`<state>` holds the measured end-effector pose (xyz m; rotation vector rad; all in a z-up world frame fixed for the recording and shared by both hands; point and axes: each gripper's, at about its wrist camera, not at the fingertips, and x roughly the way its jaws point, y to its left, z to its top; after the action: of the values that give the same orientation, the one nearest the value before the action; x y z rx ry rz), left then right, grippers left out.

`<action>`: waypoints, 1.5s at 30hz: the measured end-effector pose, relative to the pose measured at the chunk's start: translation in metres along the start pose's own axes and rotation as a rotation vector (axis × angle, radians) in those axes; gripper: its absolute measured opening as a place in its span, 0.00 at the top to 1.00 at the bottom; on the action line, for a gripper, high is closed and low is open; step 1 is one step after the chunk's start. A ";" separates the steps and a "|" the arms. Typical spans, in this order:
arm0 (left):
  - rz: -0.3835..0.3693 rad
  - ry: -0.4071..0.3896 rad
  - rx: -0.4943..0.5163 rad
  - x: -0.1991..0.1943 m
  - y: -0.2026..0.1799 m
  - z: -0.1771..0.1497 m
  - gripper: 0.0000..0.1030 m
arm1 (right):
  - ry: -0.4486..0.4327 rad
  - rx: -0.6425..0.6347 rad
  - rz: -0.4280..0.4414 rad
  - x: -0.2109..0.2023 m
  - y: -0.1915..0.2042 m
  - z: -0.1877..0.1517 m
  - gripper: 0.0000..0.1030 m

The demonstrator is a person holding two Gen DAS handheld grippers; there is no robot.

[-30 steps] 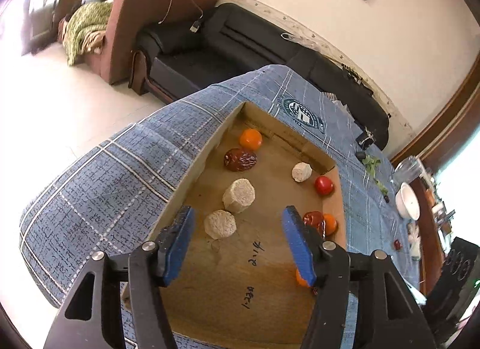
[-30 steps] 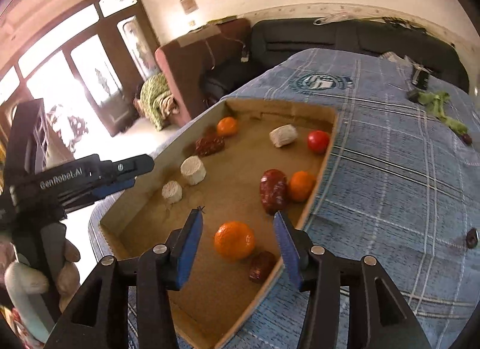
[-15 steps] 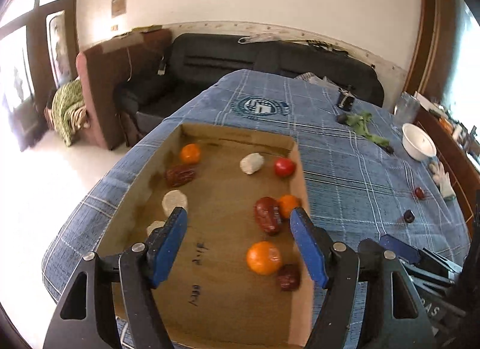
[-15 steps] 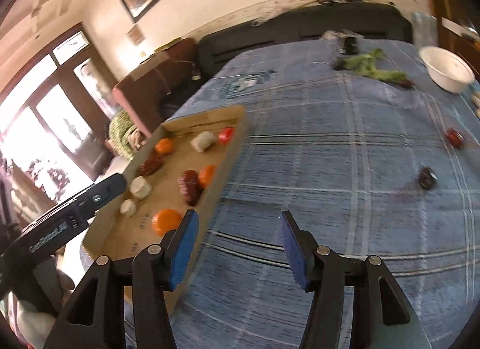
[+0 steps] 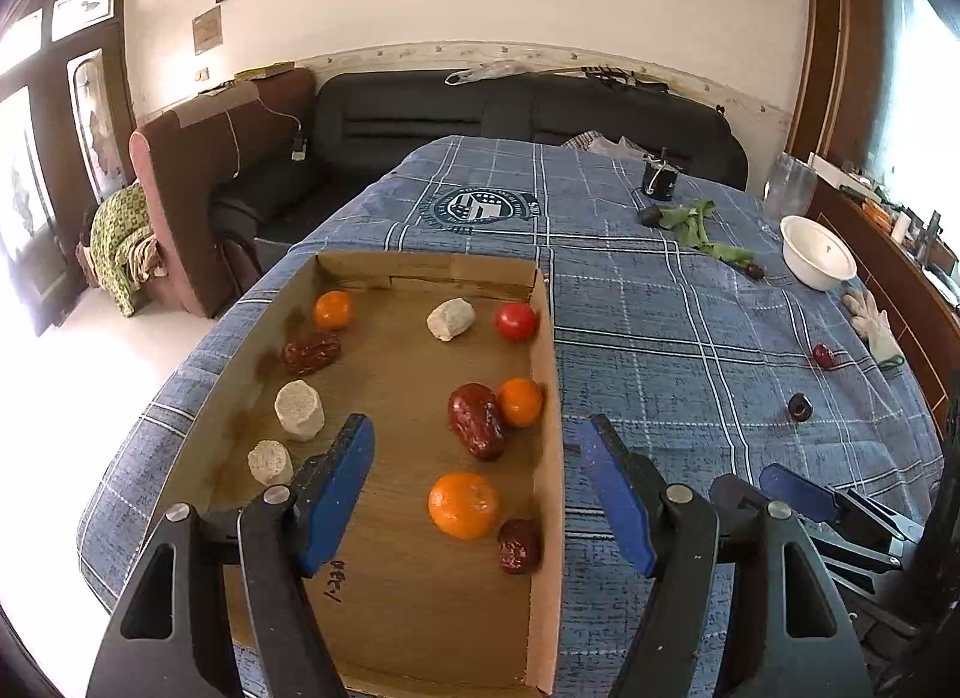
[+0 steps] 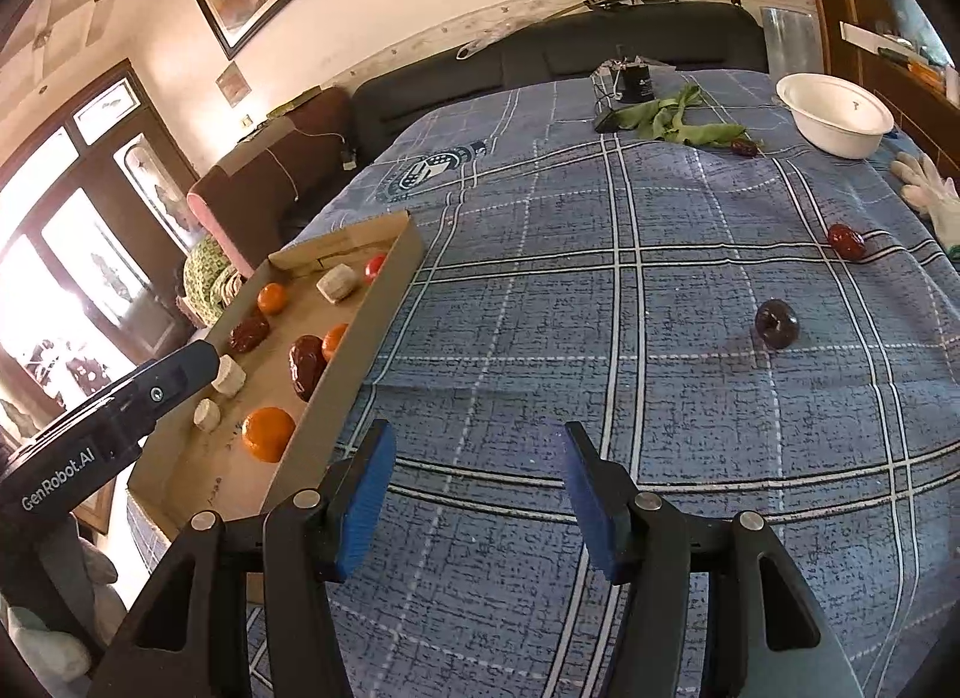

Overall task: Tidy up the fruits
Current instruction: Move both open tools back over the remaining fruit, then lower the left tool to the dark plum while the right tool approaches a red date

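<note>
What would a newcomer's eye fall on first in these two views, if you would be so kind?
Probably the shallow cardboard tray at the left of the blue plaid cloth, holding oranges, red dates, a tomato and pale chunks; the biggest orange lies near its front right corner. Next come the strays on the cloth to the right: a dark fruit and a red date, with a white bowl behind.

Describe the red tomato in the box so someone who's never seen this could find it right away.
Find the cardboard box on the blue checked cloth. In its far right corner sits the tomato, beside a pale chunk; it's the only smooth, bright red, round piece.
</note>
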<state>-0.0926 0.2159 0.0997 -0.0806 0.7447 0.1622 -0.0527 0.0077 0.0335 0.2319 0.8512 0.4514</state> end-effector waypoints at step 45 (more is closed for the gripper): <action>-0.308 0.115 0.176 0.046 -0.142 0.004 0.32 | -0.107 0.162 -0.283 -0.051 -0.191 0.067 0.38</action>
<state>-0.0317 0.0826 0.0738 -0.0367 0.8486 -0.2026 0.0248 -0.1857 0.0390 0.2773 0.8013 0.1043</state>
